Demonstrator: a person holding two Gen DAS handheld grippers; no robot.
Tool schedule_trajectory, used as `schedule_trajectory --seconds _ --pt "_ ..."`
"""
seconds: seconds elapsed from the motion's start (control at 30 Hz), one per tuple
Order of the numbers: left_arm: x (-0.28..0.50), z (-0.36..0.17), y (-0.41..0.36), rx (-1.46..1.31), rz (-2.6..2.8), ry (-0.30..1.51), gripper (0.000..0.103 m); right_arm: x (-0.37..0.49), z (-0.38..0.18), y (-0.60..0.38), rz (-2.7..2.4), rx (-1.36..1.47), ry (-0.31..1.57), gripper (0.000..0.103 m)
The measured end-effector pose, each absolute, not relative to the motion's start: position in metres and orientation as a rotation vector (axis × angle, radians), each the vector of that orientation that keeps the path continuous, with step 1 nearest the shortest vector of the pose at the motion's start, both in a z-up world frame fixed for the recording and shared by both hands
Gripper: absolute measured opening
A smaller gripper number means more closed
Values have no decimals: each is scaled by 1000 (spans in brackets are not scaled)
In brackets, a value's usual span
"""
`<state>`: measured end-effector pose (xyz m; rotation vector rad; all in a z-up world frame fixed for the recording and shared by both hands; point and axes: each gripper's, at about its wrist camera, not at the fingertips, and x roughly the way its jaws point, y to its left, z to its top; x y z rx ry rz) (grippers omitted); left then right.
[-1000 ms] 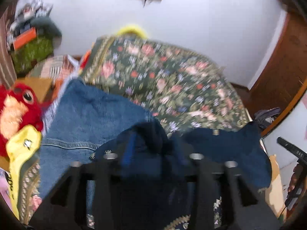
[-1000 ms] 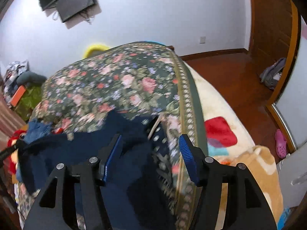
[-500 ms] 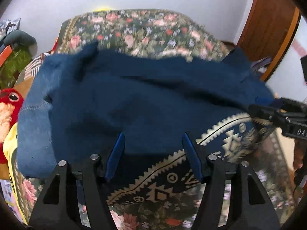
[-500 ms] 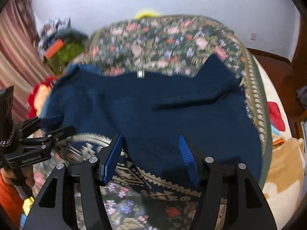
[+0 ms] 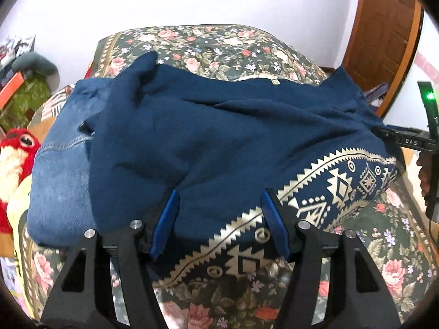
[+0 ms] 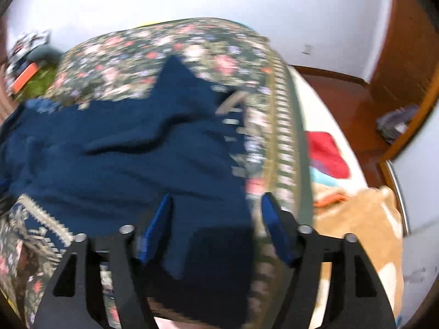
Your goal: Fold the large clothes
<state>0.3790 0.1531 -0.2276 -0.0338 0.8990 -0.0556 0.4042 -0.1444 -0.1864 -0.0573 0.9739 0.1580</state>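
Observation:
A dark blue garment with a cream geometric border lies spread across the floral bed cover. Its left part rests over a denim piece. My left gripper is open just above the garment's near edge, with cloth under the gap between the jaws. In the right wrist view the same garment lies blurred. My right gripper is open over its right near corner. The right gripper's body shows at the right edge of the left wrist view.
A red plush toy sits at the bed's left. Boxes and clutter stand beyond it. A cream and tan blanket with a red patch hangs off the right side. A wooden door and wood floor lie right.
The left gripper, shut on the bunched garment a second ago, has opened. The garment now lies spread flat on the bed. The right gripper has swung rightward over the garment's right side.

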Motion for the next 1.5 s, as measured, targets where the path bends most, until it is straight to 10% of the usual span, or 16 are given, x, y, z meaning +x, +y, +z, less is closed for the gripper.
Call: schedule_trajectory --seconds 0.7,1.37,1.5 --pt "271 -257 243 -740 -3 854 67 340 -127 -133 303 27 943 79" --pt "358 -317 245 -989 -118 783 67 351 -186 -84 380 -81 1051 80" --pt "352 -299 237 -940 -77 739 38 348 -187 -81 370 -103 1046 82"
